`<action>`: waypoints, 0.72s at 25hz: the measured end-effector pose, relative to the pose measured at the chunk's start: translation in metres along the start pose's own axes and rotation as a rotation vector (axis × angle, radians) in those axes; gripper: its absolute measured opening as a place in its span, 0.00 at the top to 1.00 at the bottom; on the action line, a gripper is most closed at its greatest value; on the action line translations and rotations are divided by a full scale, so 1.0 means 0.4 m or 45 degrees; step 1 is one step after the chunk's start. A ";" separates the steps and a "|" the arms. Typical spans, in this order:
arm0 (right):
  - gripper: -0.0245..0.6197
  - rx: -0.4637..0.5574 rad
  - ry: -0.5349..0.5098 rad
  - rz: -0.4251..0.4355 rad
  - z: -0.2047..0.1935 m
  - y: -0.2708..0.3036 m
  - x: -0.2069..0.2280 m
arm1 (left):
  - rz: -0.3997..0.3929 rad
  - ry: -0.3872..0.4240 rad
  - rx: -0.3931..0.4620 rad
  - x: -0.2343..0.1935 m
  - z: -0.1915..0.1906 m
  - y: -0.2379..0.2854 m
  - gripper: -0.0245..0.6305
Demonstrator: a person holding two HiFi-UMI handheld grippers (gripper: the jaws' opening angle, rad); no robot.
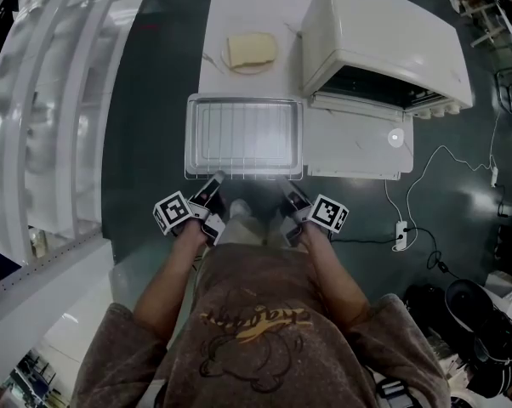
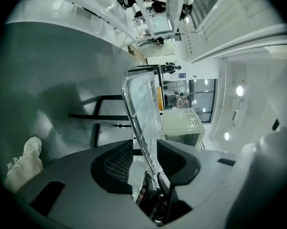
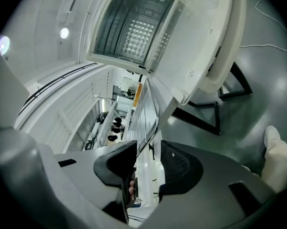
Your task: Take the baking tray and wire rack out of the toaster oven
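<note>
- Straddling the baking tray (image 1: 190, 134) near rim, left gripper (image 1: 215, 182): jaws apart, rim between them, not pinched.
- Tray w/ wire rack (image 1: 243, 134) in it sits on counter (image 1: 239, 2), just left of toaster oven (image 1: 384, 32).
- Right gripper (image 1: 288, 190): same, jaws apart round rim.
- Oven looks empty, so task approx done. Count: 1 tray, 1 rack, 1 oven.

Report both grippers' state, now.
Left gripper: open, jaws apart on either side of the baking tray rim, not clamping it.
Right gripper: open, jaws apart with the same tray's rim between them.
</note>
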State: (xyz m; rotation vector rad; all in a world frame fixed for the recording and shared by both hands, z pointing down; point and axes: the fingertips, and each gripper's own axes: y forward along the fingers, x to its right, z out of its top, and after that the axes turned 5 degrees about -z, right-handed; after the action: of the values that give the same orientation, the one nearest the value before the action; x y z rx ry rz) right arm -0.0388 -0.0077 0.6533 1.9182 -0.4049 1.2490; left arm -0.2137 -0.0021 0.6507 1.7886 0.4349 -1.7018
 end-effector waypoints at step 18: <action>0.76 -0.102 -0.398 0.233 0.132 -0.197 -0.273 | -0.145 0.464 -0.035 0.342 -0.064 -0.014 0.75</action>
State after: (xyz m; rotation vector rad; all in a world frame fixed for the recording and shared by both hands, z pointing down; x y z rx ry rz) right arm -0.0067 -0.0142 0.5125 2.0474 -0.7955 1.0268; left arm -0.1820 -0.0061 0.5152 2.0940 0.7235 -1.4321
